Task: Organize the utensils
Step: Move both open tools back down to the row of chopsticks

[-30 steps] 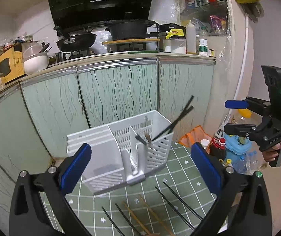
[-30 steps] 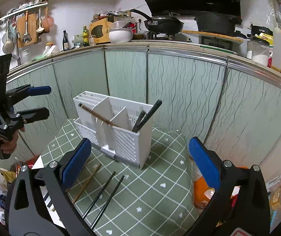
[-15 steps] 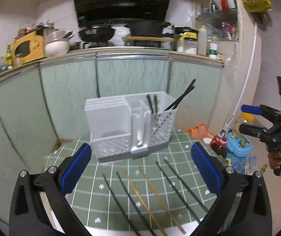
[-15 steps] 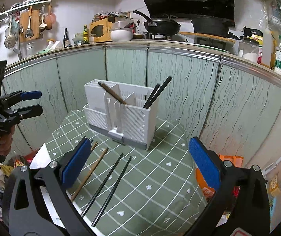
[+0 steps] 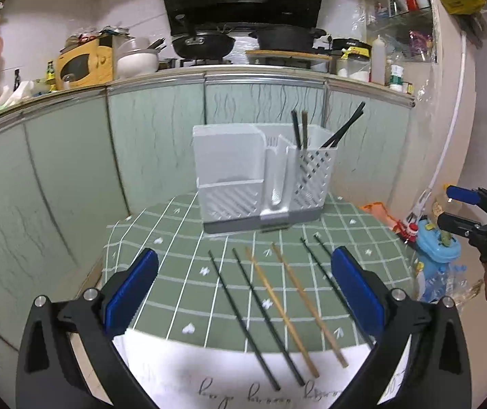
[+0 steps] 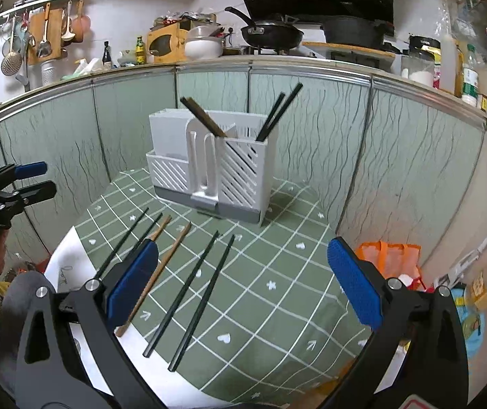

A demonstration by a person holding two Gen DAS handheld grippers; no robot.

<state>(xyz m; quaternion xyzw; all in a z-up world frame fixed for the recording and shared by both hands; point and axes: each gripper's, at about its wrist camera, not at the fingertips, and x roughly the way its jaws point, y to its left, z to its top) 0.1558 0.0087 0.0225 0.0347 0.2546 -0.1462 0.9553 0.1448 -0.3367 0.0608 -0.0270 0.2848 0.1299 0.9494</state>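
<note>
Both grippers, left gripper (image 5: pixel 243 293) and right gripper (image 6: pixel 243 284), gape empty above the desk; best pinch one black chopstick (image 6: pixel 183 293) mid-length, then tip it into the white slotted plastic caddy (image 6: pixel 214 167).

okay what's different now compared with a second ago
Both grippers, left and right, have pulled back from the white utensil holder, so all six loose chopsticks now show. Both remain open and empty; holder and chopsticks haven't moved.

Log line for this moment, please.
left gripper: open, empty | right gripper: open, empty | holder: four chopsticks inside | six chopsticks loose on table
</note>
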